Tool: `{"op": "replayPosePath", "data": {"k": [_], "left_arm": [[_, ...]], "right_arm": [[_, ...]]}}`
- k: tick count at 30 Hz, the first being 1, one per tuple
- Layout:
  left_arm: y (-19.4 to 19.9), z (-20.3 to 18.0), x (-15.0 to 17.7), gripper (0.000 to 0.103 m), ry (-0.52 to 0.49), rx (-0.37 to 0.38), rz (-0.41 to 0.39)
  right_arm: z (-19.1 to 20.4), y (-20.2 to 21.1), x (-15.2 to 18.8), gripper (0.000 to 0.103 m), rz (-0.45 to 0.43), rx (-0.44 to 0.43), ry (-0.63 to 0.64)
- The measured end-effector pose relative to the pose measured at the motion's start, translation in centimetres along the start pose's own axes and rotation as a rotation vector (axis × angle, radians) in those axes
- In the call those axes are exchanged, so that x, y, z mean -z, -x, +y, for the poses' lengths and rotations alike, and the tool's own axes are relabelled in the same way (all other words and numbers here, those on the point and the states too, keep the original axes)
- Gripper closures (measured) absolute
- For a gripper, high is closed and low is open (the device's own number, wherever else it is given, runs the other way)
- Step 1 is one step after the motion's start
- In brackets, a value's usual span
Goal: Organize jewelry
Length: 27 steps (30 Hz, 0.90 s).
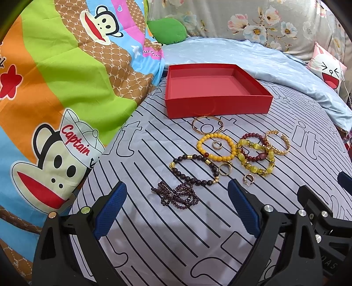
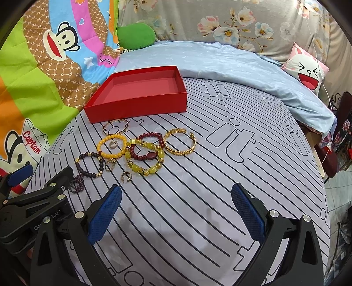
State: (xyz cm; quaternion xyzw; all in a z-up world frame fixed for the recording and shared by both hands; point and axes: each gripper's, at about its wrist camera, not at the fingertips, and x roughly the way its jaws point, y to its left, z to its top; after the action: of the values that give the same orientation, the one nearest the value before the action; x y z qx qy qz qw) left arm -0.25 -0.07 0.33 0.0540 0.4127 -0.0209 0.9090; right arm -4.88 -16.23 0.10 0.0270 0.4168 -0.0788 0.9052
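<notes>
An empty red box [image 1: 216,105] [image 2: 136,105] sits on the striped sheet. In front of it lies the jewelry: a thin gold bangle [image 1: 207,126] [image 2: 116,128], a yellow bead bracelet [image 1: 216,147] [image 2: 111,147], a dark bead bracelet [image 1: 194,170] [image 2: 90,165], a purple bead strand [image 1: 176,195] [image 2: 76,183], a dark red bracelet [image 1: 253,146] [image 2: 146,146], a pale yellow bracelet [image 1: 256,162] [image 2: 145,164], a gold chain cuff [image 1: 277,142] [image 2: 180,142] and small rings [image 1: 225,169]. My left gripper [image 1: 177,209] stands open just short of the purple strand. My right gripper [image 2: 176,211] is open over bare sheet, nothing between its fingers.
A colourful cartoon quilt [image 1: 55,88] rises at the left. A blue blanket [image 2: 231,66] and floral pillows [image 2: 220,19] lie behind the box. The bed edge [image 2: 323,176] drops off at the right. Bare striped sheet [image 2: 220,165] lies right of the jewelry.
</notes>
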Motion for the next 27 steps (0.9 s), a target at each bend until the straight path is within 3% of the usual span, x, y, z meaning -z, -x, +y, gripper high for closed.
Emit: {"op": "replayPosePath", "data": {"k": [27], "left_arm": [[0.11,0.06,0.11,0.014,-0.018,-0.023,-0.023]], "right_arm": [[0.18,-0.18,0.02,0.007,0.007,0.001,0.006]]}}
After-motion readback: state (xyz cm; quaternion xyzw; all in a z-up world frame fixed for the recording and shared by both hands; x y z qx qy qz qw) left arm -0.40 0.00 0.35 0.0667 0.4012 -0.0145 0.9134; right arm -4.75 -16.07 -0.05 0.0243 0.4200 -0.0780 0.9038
